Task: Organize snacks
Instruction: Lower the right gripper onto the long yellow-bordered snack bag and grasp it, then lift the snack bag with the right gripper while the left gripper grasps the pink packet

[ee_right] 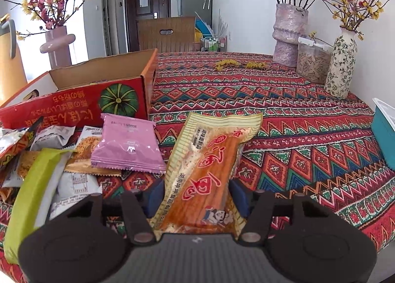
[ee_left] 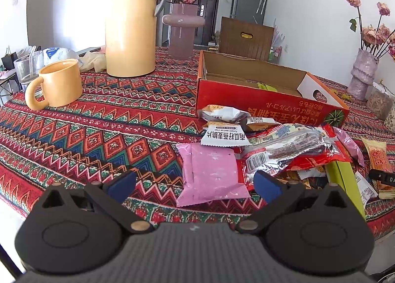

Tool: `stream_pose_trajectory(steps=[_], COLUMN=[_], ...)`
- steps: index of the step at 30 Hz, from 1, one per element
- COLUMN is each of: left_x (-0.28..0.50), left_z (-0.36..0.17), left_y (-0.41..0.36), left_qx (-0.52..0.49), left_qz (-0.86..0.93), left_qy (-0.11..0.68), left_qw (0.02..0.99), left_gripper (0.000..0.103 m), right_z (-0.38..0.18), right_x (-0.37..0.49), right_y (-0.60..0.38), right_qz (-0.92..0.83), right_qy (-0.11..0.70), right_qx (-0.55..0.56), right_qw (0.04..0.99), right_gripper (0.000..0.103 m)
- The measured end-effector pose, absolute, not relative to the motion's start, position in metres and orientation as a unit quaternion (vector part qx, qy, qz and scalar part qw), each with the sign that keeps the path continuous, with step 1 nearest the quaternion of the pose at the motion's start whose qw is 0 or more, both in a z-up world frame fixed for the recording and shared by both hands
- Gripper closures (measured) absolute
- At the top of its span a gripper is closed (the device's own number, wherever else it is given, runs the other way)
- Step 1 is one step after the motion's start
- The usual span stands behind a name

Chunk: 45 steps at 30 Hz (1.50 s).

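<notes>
Early stage: the right gripper point(ee_right: 196, 195) is clasping an orange snack packet point(ee_right: 207, 169) above the tablecloth point(ee_right: 308, 119), the left gripper point(ee_left: 195, 181) is hovering open over the loose pile point(ee_left: 279, 149), and the red box point(ee_left: 269, 105) is sitting nearly empty just beyond.

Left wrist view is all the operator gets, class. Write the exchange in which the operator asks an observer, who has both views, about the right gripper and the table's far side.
Operator: Is the right gripper holding anything?
Observer: Yes. The right gripper has an orange snack packet between its fingers, which press on both edges.
Operator: What stands past the pink textured vase?
Observer: A floral vase with yellow blossoms.
Operator: Anything at the right edge?
Observer: A teal tub.
</notes>
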<state>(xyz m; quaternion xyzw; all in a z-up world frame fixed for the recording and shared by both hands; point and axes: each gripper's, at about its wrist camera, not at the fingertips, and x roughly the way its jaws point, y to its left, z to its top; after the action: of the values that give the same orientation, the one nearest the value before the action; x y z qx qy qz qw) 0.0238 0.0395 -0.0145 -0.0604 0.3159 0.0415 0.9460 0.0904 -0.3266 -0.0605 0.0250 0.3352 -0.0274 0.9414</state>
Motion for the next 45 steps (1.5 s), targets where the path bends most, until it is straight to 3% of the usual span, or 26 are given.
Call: stream_pose_trajectory(steps=[14, 16, 37, 41, 45], left_x=[0.029, 0.03, 0.074, 0.086, 0.09], left_z=[-0.019, -0.02, -0.032, -0.036, -0.04], left_y=[0.036, 0.035, 0.027, 0.027, 0.025], left_qx=[-0.055, -0.054, -0.033, -0.04, -0.046], left_qz=[0.041, 0.041, 0.071, 0.073, 0.052], left_qy=[0.324, 0.326, 0.343, 0.355, 0.361], left_qw=[0.943, 0.943, 0.936, 0.931, 0.93], left_gripper=[0.0, 0.0, 0.001, 0.014, 0.04], right_z=[-0.062, -0.062, -0.055, -0.054, -0.054], right_x=[0.076, 0.073, 0.061, 0.059, 0.059], right_y=[-0.339, -0.338, -0.342, -0.344, -0.343], right_qz=[-0.029, -0.032, -0.015, -0.011, -0.007], right_qy=[0.292, 0.28, 0.251, 0.248, 0.247], right_qx=[0.065, 0.064, 0.104, 0.109, 0.112], right_qw=[0.954, 0.957, 0.962, 0.963, 0.962], right_gripper=[0.066, 0.075, 0.08, 0.08, 0.08])
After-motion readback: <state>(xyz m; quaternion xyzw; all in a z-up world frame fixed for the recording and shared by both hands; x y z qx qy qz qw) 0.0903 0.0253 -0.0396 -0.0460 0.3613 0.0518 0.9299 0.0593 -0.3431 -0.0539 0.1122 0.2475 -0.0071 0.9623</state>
